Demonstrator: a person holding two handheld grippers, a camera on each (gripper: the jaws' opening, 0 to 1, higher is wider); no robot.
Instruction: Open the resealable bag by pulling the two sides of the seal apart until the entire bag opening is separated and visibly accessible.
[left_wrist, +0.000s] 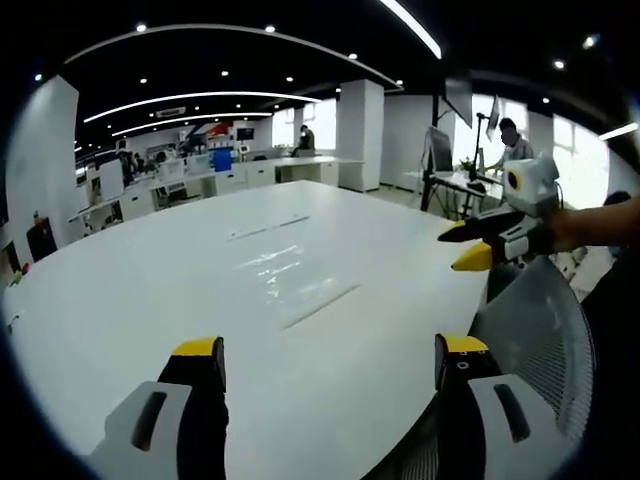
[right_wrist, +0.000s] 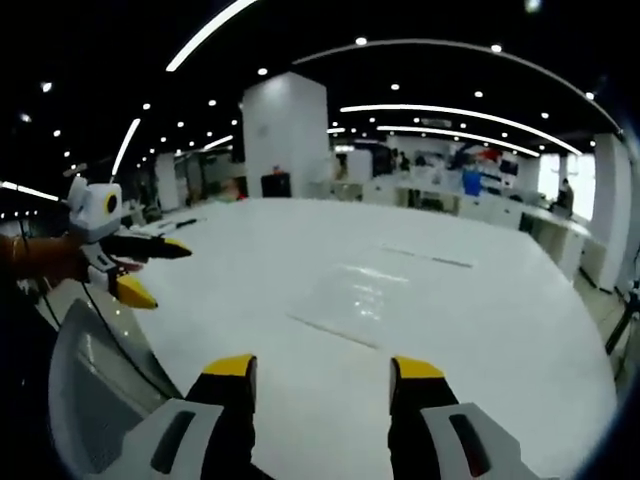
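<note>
Both tools hover above the white counter with jaws spread wide, nothing gripped: left tool, right tool. The clear resealable bag lies flat mid-counter, ahead of both, untouched. A mesh chair back sits at the counter's edge.

A big white table stretched out smooth and glossy, catching the ceiling lights. Flat on it lay a clear resealable bag, nearly invisible but for its shine and its thin dark edge lines. In the right gripper view the same table carried the bag near its middle.
</note>
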